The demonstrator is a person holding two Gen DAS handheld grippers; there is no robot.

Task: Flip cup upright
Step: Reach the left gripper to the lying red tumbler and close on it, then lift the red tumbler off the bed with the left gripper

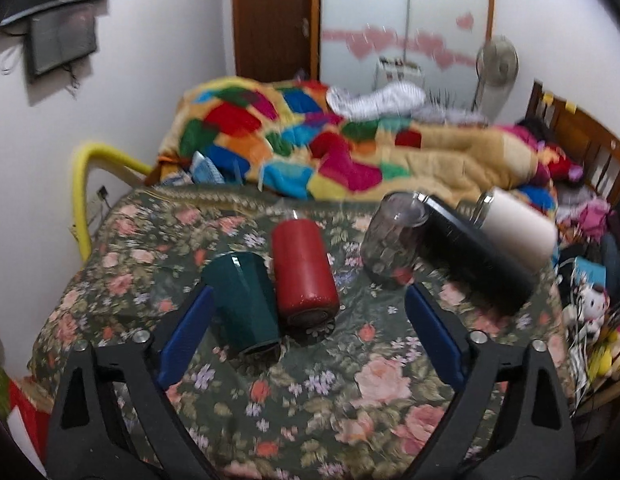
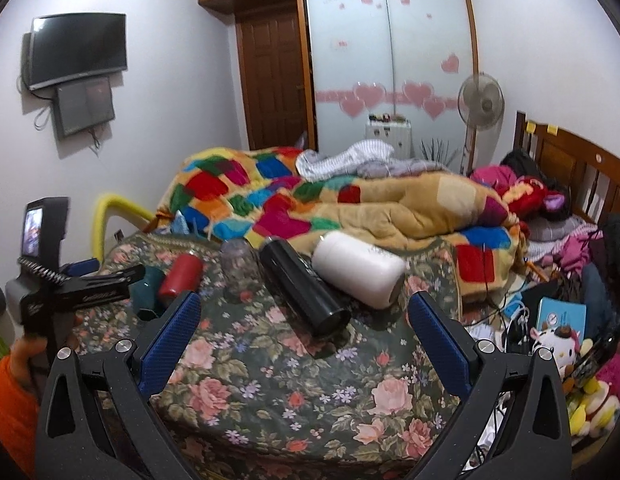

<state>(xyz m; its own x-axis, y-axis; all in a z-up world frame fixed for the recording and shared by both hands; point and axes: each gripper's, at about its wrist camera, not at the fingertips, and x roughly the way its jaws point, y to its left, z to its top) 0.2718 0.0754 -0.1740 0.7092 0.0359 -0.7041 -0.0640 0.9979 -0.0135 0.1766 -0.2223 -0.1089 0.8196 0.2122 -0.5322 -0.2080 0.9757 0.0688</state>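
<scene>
Several cups lie on their sides on the floral cloth [image 1: 349, 392]: a green cup [image 1: 246, 304], a red cup [image 1: 304, 270], a clear glass [image 1: 389, 240], a black cup [image 1: 473, 256] and a white cup [image 1: 517, 224]. My left gripper [image 1: 310, 328] is open, its left pad [image 1: 190, 332] right beside the green cup, with the green and red cups between its jaws. My right gripper [image 2: 306, 332] is open and empty, just in front of the black cup [image 2: 306, 286] and white cup [image 2: 357, 272]. The left gripper's body [image 2: 70, 284] shows at the left of the right wrist view.
A colourful quilt [image 2: 329, 204] is heaped behind the cups. A yellow rail [image 1: 80, 200] stands at the left edge. Toys and clutter [image 2: 557, 340] lie at the right, by a wooden headboard [image 2: 569, 168]. A fan [image 2: 479, 104] and wardrobe stand behind.
</scene>
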